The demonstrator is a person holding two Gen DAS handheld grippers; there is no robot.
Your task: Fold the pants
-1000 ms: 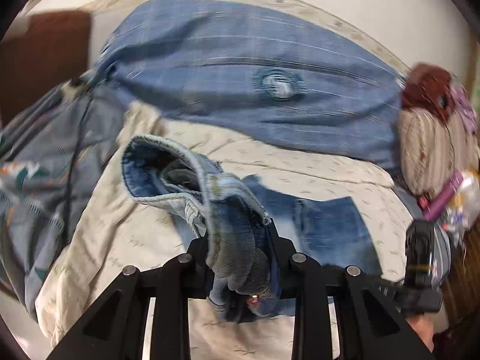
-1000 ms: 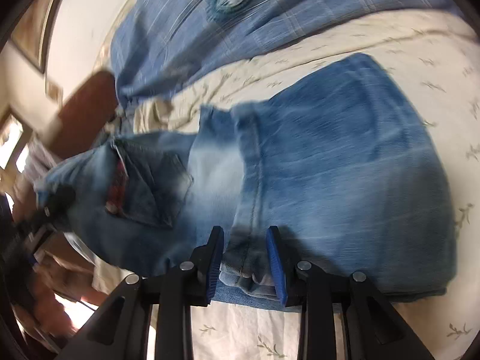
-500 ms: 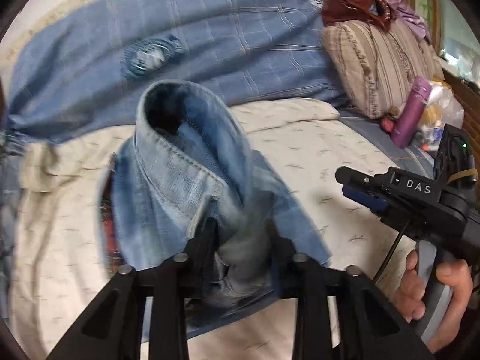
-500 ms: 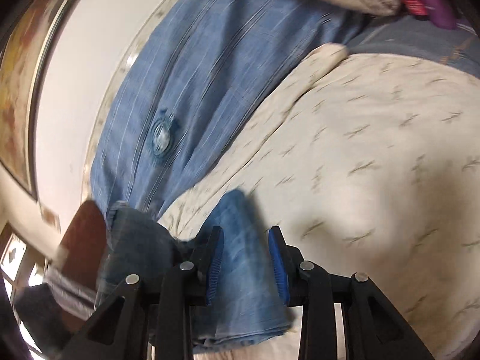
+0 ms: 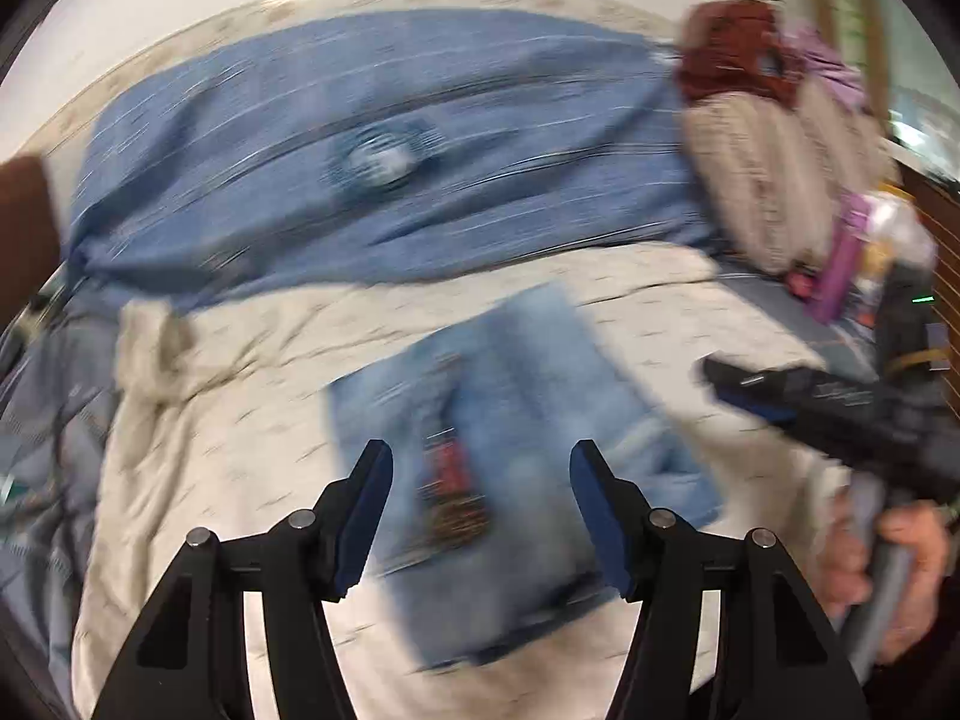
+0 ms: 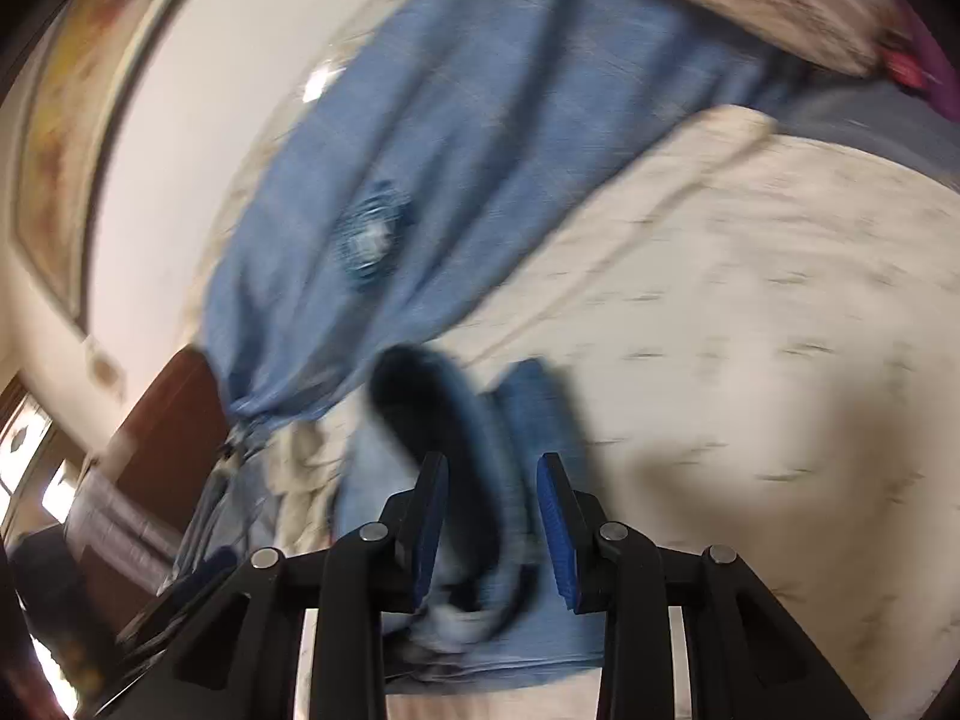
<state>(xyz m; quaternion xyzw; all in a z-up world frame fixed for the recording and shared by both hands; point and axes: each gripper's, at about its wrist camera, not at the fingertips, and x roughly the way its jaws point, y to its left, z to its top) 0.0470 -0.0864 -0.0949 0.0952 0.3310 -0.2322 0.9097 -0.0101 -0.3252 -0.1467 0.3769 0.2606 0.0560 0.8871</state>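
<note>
The blue jeans (image 5: 528, 408) lie folded flat on the cream bed sheet (image 5: 210, 420), a red label strip showing on top. My left gripper (image 5: 480, 462) hovers just above them; its jaws are opening and the pads touch no cloth. At the right edge of the left wrist view, a hand (image 5: 900, 558) holds my right gripper (image 5: 780, 396). In the right wrist view, my right gripper (image 6: 492, 468) is shut on a bunched fold of the jeans (image 6: 522, 396), which stands up between its blue pads. Both views are blurred by motion.
A blue checked blanket (image 5: 360, 150) covers the far side of the bed. Striped pillows (image 5: 768, 180) with a dark red cloth (image 5: 732, 54) on top sit at the right, beside a purple bottle (image 5: 840, 264). Brown furniture (image 6: 162, 420) stands at the left.
My left gripper let go of the denim fold and opened wide; the jeans now lie flat beneath it. The right gripper keeps its hold on the denim and has swung along the bed.
</note>
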